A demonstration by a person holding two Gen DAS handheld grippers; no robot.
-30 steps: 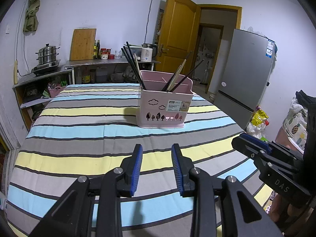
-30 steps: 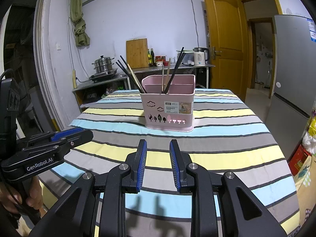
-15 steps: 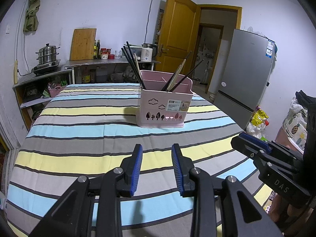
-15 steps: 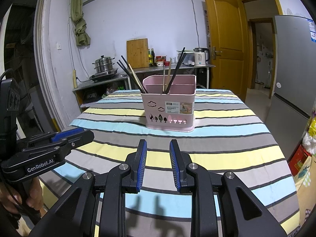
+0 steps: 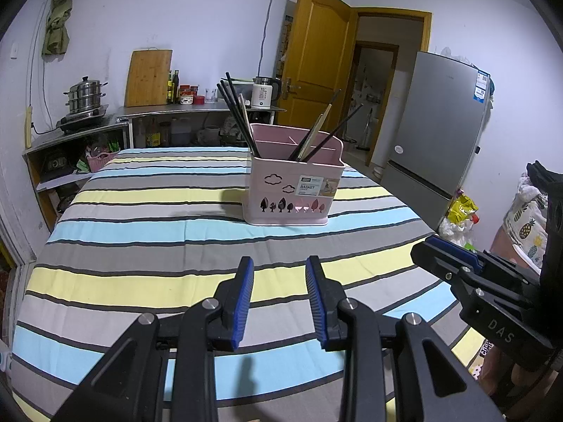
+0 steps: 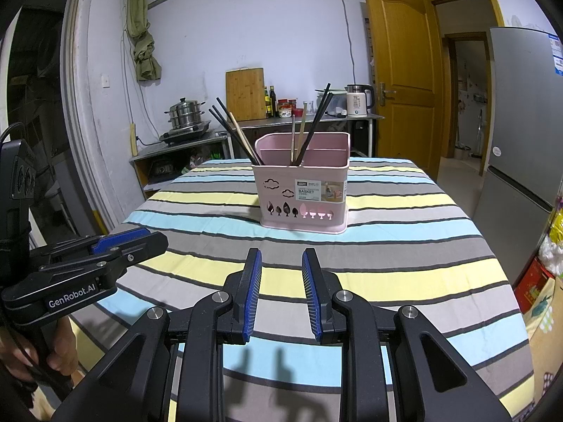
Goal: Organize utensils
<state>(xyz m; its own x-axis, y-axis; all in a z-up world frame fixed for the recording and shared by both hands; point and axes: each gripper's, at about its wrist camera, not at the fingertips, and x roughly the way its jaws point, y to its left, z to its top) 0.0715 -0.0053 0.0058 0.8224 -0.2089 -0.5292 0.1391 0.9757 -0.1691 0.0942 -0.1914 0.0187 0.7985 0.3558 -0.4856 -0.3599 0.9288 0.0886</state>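
Observation:
A pink utensil basket (image 5: pixel 293 190) stands on the striped tablecloth (image 5: pixel 140 232); it also shows in the right wrist view (image 6: pixel 304 190). Black and wooden chopsticks (image 5: pixel 235 112) lean out of its compartments, also in the right wrist view (image 6: pixel 316 119). My left gripper (image 5: pixel 279 299) is open and empty over the near side of the table, well short of the basket. My right gripper (image 6: pixel 281 292) is open and empty too, also short of the basket. Each gripper shows in the other's view: the right (image 5: pixel 436 253), the left (image 6: pixel 140 239).
A grey fridge (image 5: pixel 436 133) stands right of the table, with bags (image 5: pixel 461 211) on the floor beside it. A counter (image 5: pixel 158 112) with a steamer pot, cutting board, bottles and kettle runs along the back wall. An open wooden door (image 5: pixel 316 56) is behind.
Almost nothing differs. The right wrist view has drifted slightly, so the basket sits a touch further right. Both grippers stay open and empty.

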